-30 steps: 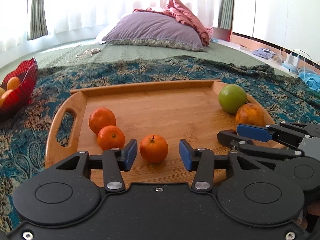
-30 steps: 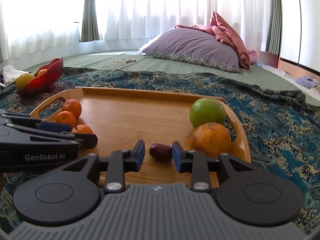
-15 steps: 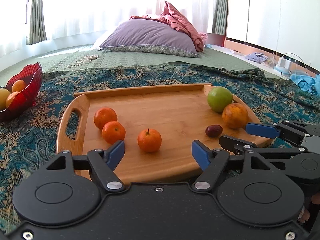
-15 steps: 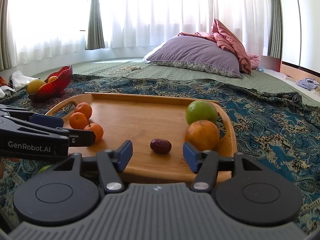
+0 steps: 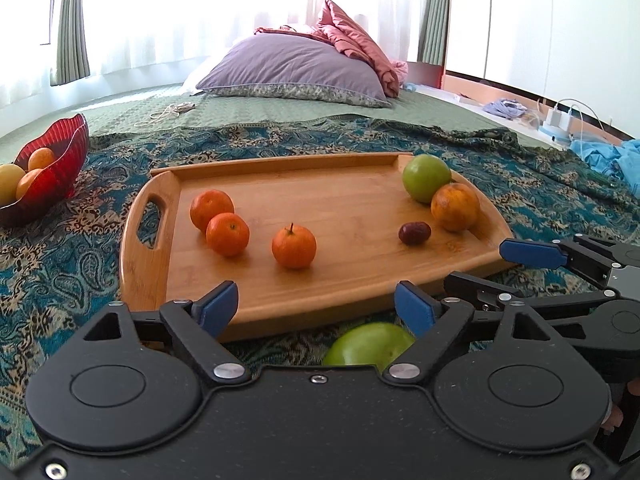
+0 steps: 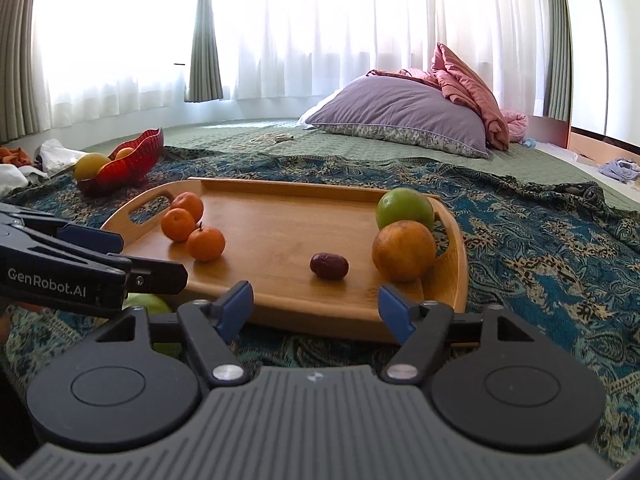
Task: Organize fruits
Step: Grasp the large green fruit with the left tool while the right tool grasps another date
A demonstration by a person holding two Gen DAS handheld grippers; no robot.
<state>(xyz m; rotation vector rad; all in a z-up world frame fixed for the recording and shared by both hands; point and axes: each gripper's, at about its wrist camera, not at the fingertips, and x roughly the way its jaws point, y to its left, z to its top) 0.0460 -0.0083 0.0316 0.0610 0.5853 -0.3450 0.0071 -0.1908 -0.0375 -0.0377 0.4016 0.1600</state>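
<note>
My left gripper (image 5: 316, 306) and right gripper (image 6: 316, 308), jaws just widened and empty, face glossy round tangerines (image 5: 294, 242) on a smooth bamboo tray (image 5: 340, 280).

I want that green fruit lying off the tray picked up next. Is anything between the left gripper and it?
Nothing visible. The green fruit lies on the patterned cloth just below the open left gripper, in front of the wooden tray.

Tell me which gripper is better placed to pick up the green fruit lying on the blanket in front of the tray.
Probably the left gripper: the green fruit lies just below its open jaws. The right gripper faces the tray instead.
</note>
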